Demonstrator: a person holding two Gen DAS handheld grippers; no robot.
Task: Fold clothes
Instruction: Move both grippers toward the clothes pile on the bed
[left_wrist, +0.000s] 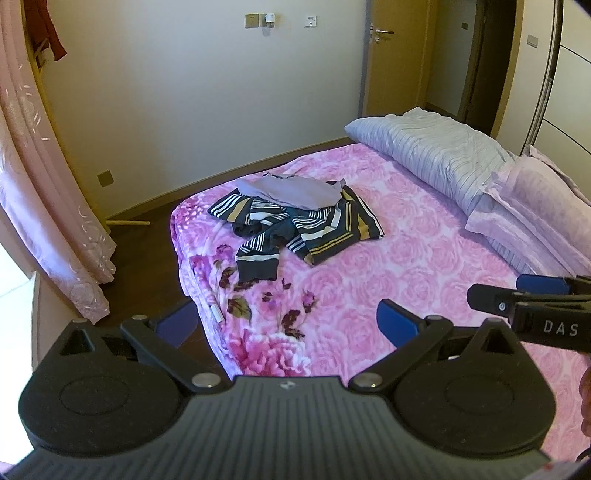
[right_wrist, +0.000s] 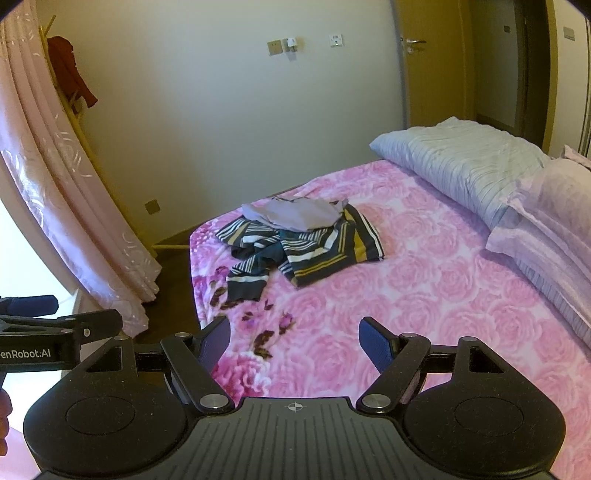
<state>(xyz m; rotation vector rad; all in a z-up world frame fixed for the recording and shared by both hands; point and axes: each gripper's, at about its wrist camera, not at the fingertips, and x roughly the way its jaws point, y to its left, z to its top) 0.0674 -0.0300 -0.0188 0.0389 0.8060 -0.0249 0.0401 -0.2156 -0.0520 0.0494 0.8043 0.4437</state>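
A crumpled dark garment with white and tan stripes (left_wrist: 295, 229) (right_wrist: 299, 249) lies on the pink floral bedspread (left_wrist: 388, 266) (right_wrist: 424, 280), toward the bed's far left corner. A pale grey garment (left_wrist: 291, 190) (right_wrist: 295, 212) is bunched on top of it at the far side. My left gripper (left_wrist: 288, 321) hangs open above the bed's near corner, well short of the clothes, nothing between its blue pads. My right gripper (right_wrist: 293, 339) is also open and empty, over the floral border; its side shows at the right edge of the left wrist view.
A grey striped pillow (left_wrist: 436, 151) (right_wrist: 465, 158) and a pink pillow (left_wrist: 535, 206) (right_wrist: 546, 221) lie at the bed's right end. Pink curtains (left_wrist: 44, 206) (right_wrist: 66, 206) hang left, with dark floor between them and the bed. A door (left_wrist: 391, 55) stands behind.
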